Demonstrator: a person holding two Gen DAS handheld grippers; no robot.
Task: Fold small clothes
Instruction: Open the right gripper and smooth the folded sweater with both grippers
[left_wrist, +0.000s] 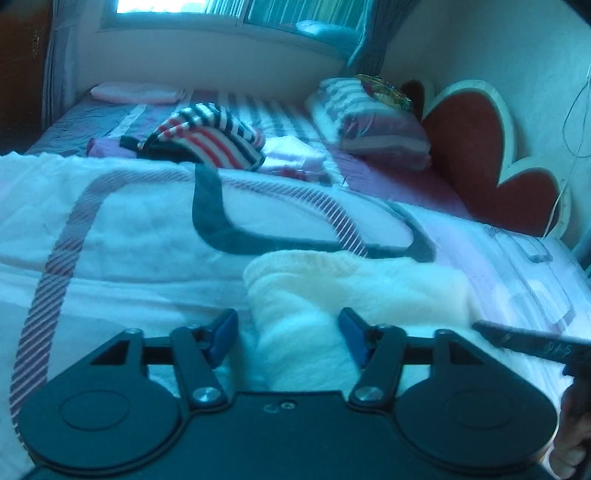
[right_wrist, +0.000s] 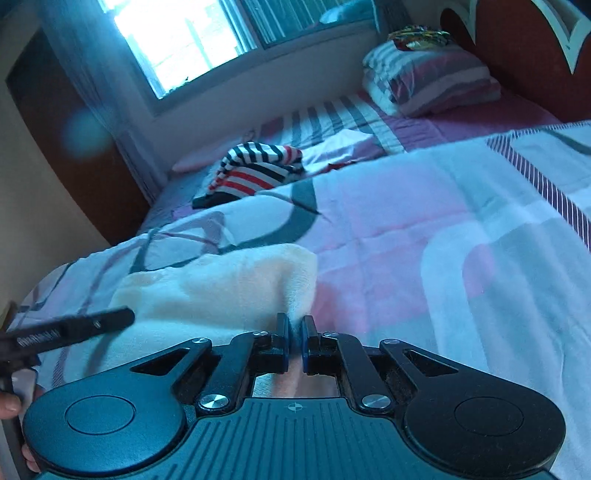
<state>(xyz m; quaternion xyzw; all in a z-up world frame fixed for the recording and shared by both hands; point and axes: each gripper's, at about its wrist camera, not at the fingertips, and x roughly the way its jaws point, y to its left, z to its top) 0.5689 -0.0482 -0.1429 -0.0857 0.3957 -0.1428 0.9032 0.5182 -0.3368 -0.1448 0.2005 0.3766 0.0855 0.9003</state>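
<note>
A cream fluffy cloth (left_wrist: 354, 284) lies bunched on the patterned quilt (left_wrist: 129, 229) of a bed. My left gripper (left_wrist: 288, 321) is open, its blue pads (left_wrist: 223, 336) standing either side of a fold of the cloth; the left pad is clear of it. In the right wrist view the same cream cloth (right_wrist: 221, 284) runs down to my right gripper (right_wrist: 293, 325), whose pads are shut on its near corner. A black part of the right gripper (left_wrist: 532, 339) shows at the left view's right edge, and a part of the left gripper (right_wrist: 74, 328) at the other view's left edge.
A pile of striped red, white and dark clothes (left_wrist: 207, 136) (right_wrist: 255, 170) lies further up the bed. A striped pillow (left_wrist: 373, 118) leans by the red headboard (left_wrist: 469, 147). A folded pink item (left_wrist: 136, 92) sits under the window. A hand (left_wrist: 572, 435) shows at the right edge.
</note>
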